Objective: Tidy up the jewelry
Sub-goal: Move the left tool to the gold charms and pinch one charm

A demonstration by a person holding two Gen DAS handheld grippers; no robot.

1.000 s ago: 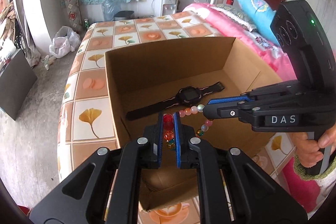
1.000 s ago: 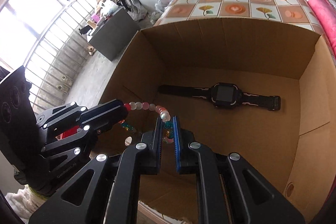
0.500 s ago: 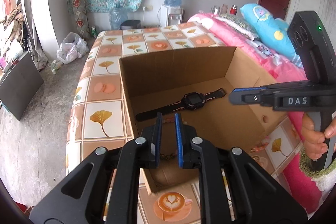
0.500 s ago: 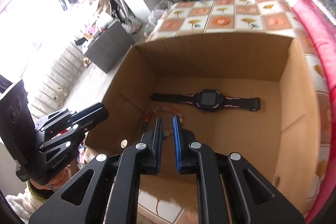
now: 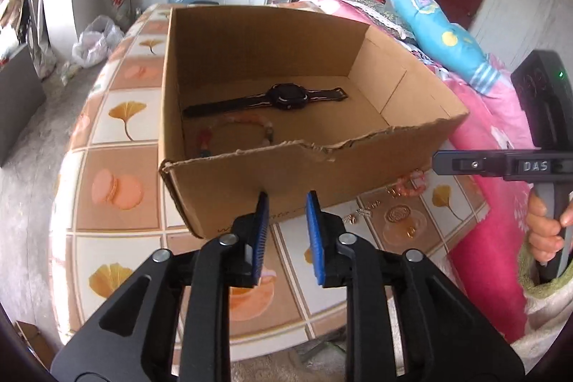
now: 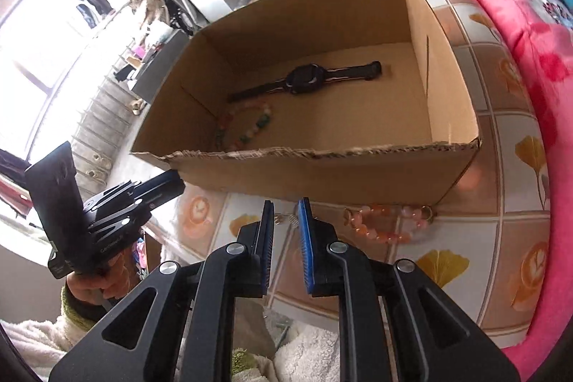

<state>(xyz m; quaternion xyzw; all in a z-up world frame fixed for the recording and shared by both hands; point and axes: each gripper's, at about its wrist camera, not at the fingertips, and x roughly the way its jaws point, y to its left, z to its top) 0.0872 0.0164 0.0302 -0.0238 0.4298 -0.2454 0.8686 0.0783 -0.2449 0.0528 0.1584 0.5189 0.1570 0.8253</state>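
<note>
A brown cardboard box (image 5: 293,174) sits open in the middle of the picture. A black watch (image 5: 286,96) lies flat on its floor, strap stretched out, toward the back. In front of it, at the box's left side, lies a ring of colored beads (image 6: 247,124). Outside, by the box's lower right corner, rests a pink bead bracelet (image 6: 385,221). Small gold bits (image 5: 363,213) lie nearby.
</note>
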